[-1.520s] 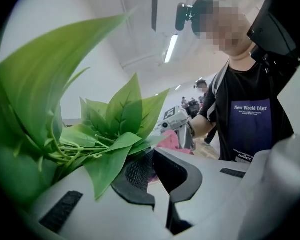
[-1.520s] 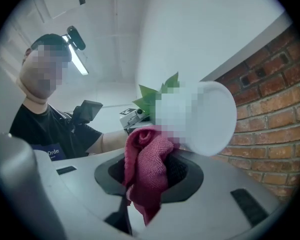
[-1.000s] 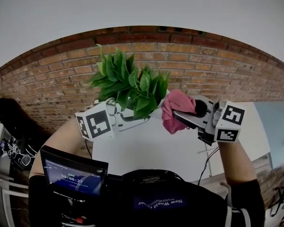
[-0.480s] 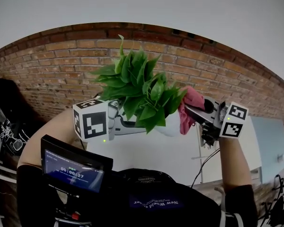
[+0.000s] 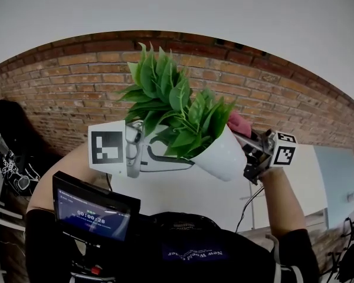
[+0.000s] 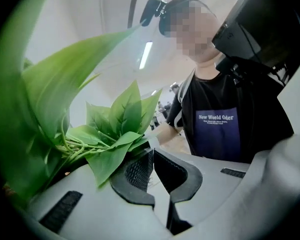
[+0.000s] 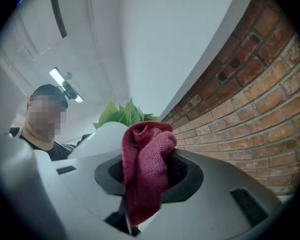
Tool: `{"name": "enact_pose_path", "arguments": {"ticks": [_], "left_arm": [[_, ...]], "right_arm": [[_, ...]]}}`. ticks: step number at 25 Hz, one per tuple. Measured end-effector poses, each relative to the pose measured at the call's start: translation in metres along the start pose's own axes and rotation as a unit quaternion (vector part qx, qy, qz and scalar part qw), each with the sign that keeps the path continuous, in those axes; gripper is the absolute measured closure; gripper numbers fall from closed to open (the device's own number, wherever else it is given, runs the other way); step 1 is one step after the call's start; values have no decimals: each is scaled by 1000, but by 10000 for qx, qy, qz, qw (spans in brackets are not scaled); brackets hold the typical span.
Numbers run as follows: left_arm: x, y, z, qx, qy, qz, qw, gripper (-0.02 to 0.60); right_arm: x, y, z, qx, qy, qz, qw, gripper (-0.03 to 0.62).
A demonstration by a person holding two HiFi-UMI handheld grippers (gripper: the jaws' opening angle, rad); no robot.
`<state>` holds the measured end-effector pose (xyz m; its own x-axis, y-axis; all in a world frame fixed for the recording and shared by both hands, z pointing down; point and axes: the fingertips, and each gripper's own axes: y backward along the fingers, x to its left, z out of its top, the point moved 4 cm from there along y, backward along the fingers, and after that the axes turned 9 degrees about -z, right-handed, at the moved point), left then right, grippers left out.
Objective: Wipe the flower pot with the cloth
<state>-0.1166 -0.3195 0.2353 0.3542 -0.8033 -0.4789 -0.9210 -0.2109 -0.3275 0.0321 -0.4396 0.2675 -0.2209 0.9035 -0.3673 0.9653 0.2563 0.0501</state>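
Above the white table, the head view shows the left gripper holding the flower pot aloft by its rim. The pot is tilted, with its leaves up-left and its base down-right. The right gripper sits just beyond the pot's right wall with the pink cloth bunched at its tip, so I judge the wipe should run along that slanted wall. A brick wall stands behind, clear of the work. In the left gripper view the jaws pinch nearly together on the thin rim, with leaves crowding the left. In the right gripper view the jaws clamp the cloth, and the pot's white wall lies just ahead-left.
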Motion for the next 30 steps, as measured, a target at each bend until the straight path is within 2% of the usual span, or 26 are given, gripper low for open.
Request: {"name": "enact_pose_path", "arguments": {"ticks": [5,11,17,20,22,24,30], "left_arm": [[6,-8,-2,-313,538,474,9969,572],[16,-12,-14,-248,509,862,9947,572],[38,14,-14,-251,804,1020,9912,572],[51,17,-27,-66,844,1213,9890,572],[62,15,-39,114,733,1272,9891,572],[72,13,-52,344,554,1266,9898,572],[89,-3,-76,981,458,1215,9867,573]], "right_arm": [[10,-4,-33,37,79,190,9998,485],[18,-9,-56,-88,43,386,9992,485],[28,-26,-46,23,-210,277,9994,485],[29,-29,-50,96,-143,244,9996,485],[30,-31,-50,124,-64,222,9997,485],[32,-33,-45,112,32,206,9997,485],[35,-26,-15,6,427,40,9991,485]]}}
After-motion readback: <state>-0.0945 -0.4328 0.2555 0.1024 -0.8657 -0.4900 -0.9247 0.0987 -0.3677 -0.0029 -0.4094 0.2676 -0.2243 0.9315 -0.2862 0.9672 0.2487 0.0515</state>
